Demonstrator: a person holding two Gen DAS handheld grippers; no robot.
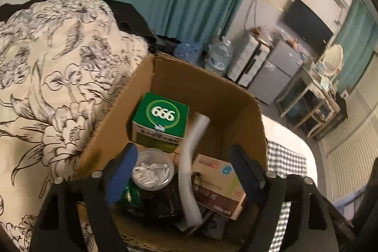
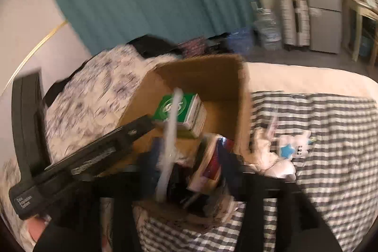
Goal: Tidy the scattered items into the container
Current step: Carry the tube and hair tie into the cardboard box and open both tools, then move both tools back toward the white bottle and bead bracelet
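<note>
Teal curtains hang behind a bed with a checked cover (image 2: pixel 319 134) and a flowered quilt (image 1: pixel 59 86); on the bed stands the cardboard box (image 1: pixel 200 84), straight ahead of and beneath both tools. The left tool (image 1: pixel 179 171) is spread wide over the box mouth, nothing pinched; below it lie a green carton (image 1: pixel 163 119), a clear tub (image 1: pixel 153 169), a brown packet (image 1: pixel 217 183) and a white tube (image 1: pixel 189 157) that stands on a slant among them. The right tool (image 2: pixel 189 157) is badly blurred; its jaws look parted around the tube, and I cannot tell if they touch it. Just right of that tool, outside the box, a small plush toy (image 2: pixel 293 148) lies on the cover, not tidied. Risks, as I judge them: the tube may topple and hang over the rim; the two tools are close together and could knock; a nudge could tip the box on the soft bedding; the toy is easily missed.
</note>
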